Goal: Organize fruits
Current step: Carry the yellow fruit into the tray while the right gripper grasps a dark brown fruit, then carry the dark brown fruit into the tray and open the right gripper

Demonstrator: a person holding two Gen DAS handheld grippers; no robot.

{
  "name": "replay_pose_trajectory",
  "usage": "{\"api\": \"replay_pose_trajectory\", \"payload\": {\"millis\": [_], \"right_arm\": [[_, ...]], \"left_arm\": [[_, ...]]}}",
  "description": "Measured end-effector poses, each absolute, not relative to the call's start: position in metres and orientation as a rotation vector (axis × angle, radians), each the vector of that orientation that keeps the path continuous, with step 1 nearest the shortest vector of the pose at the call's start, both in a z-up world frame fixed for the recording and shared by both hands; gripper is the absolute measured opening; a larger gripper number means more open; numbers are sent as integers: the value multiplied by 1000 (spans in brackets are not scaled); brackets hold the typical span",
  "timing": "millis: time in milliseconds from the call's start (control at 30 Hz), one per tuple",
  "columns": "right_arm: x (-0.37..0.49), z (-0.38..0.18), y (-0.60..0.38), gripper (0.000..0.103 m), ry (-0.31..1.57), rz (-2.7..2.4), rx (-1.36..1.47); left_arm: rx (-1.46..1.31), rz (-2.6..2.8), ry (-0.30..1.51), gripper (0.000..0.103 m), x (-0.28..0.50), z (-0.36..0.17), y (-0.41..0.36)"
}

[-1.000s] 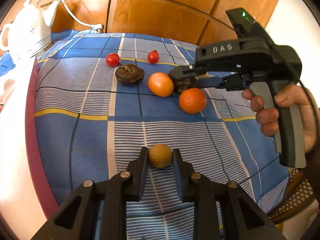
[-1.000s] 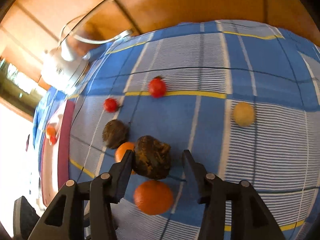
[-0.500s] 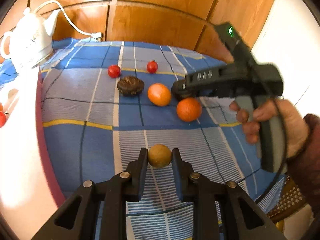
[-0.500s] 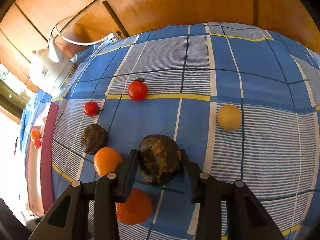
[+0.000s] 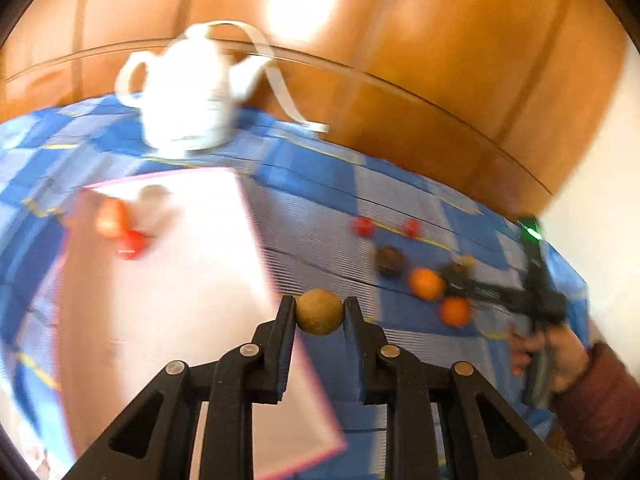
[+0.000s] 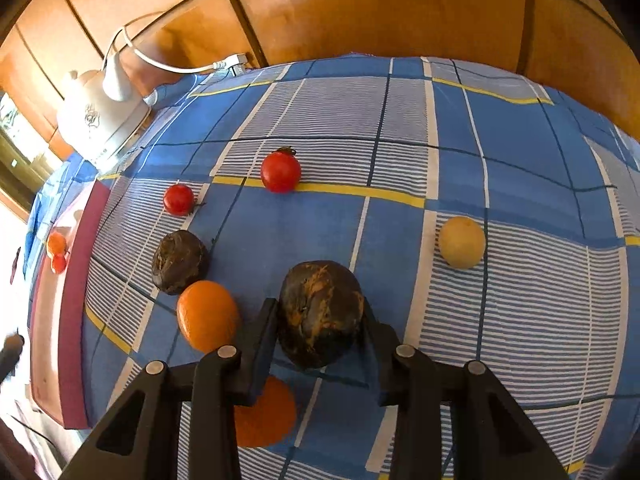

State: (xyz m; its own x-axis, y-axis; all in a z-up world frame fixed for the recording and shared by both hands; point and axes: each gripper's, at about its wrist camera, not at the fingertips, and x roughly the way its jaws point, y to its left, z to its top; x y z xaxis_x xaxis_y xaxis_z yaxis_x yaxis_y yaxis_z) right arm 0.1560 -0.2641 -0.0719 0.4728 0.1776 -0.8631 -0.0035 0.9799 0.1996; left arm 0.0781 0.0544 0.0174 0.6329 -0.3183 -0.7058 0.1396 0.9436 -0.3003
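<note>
My left gripper (image 5: 319,312) is shut on a small tan round fruit (image 5: 319,311) and holds it in the air above the edge of a white tray with a pink rim (image 5: 168,280). My right gripper (image 6: 320,316) is shut on a dark brown wrinkled fruit (image 6: 320,312) just above the blue checked cloth (image 6: 520,320). On the cloth lie two oranges (image 6: 207,315) (image 6: 264,416), a second dark fruit (image 6: 179,261), two red tomatoes (image 6: 281,171) (image 6: 178,199) and a pale yellow fruit (image 6: 462,242).
The tray holds an orange fruit (image 5: 110,220) and a red one (image 5: 132,244). A white kettle (image 6: 100,120) with its cord stands at the back left. A wooden wall lies behind. The left wrist view is blurred by motion.
My left gripper has lifted the tan fruit and swung left towards the tray. My right gripper has closed on the dark fruit and raised it slightly.
</note>
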Motion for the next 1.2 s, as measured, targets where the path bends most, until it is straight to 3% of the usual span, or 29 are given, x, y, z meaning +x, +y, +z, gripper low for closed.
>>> {"api": "replay_pose_trajectory", "payload": {"millis": [267,567,700,800,1100,1200], "right_arm": [[156,-71,-262,38,1064,112,139],[156,-71,-258,38,1070,104,109],[156,-71,-258,38,1070,103,111],[156,-71,-258,38,1068,100,110],[153,-70,-257,38,1052,86,113],[152,-70,-258,38,1044,82,117]], "left_arm": [[-241,-21,930,24,110,-13,141],[-198,62,946,25,127,-30,164],[-211,115,903,45,117,-22,165],[-191,151,854,48,105,-14,163],[-154,216,727,75,64,10,146],[-153,214,716,79,55,14,142]]}}
